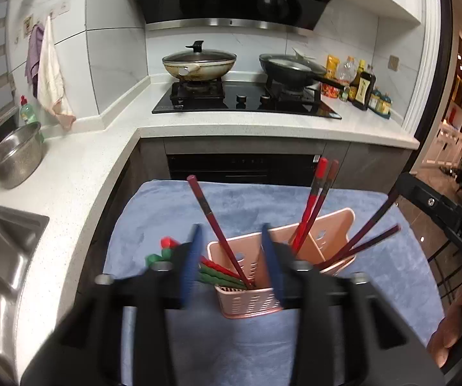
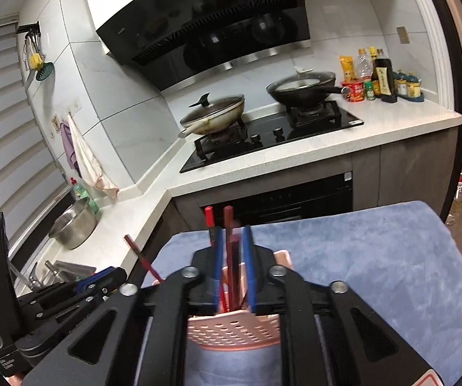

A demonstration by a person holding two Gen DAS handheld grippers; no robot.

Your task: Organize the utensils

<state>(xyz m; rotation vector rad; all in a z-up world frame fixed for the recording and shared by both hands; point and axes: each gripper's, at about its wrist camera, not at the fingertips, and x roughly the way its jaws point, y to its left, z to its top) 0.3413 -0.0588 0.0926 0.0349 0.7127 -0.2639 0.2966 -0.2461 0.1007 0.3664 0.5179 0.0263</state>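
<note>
A pink perforated utensil holder (image 1: 250, 292) stands on a blue towel (image 1: 237, 347). Several red and dark chopsticks (image 1: 218, 228) lean out of its compartments. Red and green utensils (image 1: 218, 273) lie at its left edge, more (image 1: 163, 252) left of my left finger. My left gripper (image 1: 232, 251) is open, its blue fingers astride the holder's left compartment, one chopstick between them. My right gripper (image 2: 232, 247) hovers over the holder (image 2: 234, 328), its jaws narrowly apart around two chopsticks (image 2: 231, 257); whether the pads touch them I cannot tell. The left gripper (image 2: 70, 296) shows in the right wrist view.
An L-shaped white counter (image 1: 79, 173) carries a steel colander (image 1: 16, 157), a sink (image 1: 2, 251), a black hob (image 1: 247, 99) with two pans, and sauce bottles (image 1: 359, 87). An oven (image 1: 243, 167) sits beyond the towel's far edge.
</note>
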